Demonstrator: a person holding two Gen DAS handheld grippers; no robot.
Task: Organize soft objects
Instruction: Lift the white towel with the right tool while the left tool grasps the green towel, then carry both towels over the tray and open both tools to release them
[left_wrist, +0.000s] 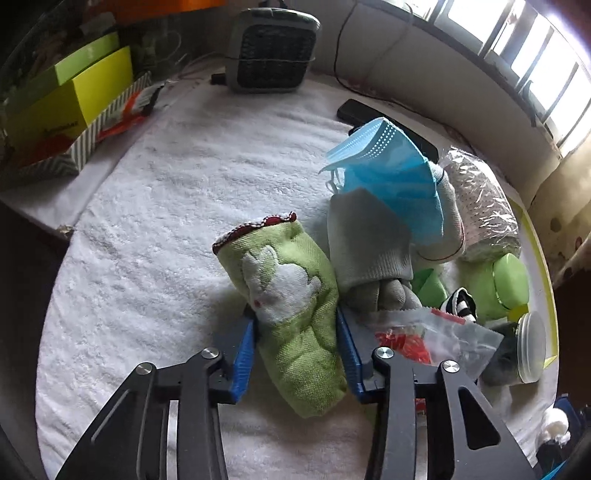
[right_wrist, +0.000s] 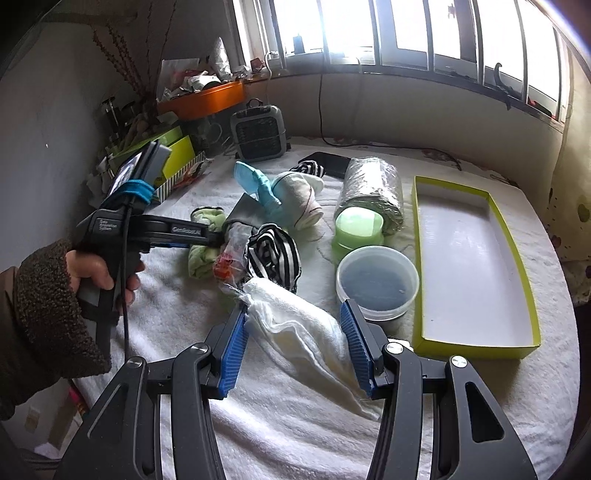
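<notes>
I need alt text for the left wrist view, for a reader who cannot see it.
The left gripper has its blue pads on either side of a rolled green towel with a white rabbit design, lying on a white blanket. To its right is a pile with a blue face mask on grey socks.

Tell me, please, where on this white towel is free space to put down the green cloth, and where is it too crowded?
Free: the wide towel stretch left of the green cloth, bordered by the yellow-green boxes and the grey fan. The long green tray is also empty. Crowded: right of the cloth, where the grey sock, blue mask, plastic bag and jars pile together.
</notes>
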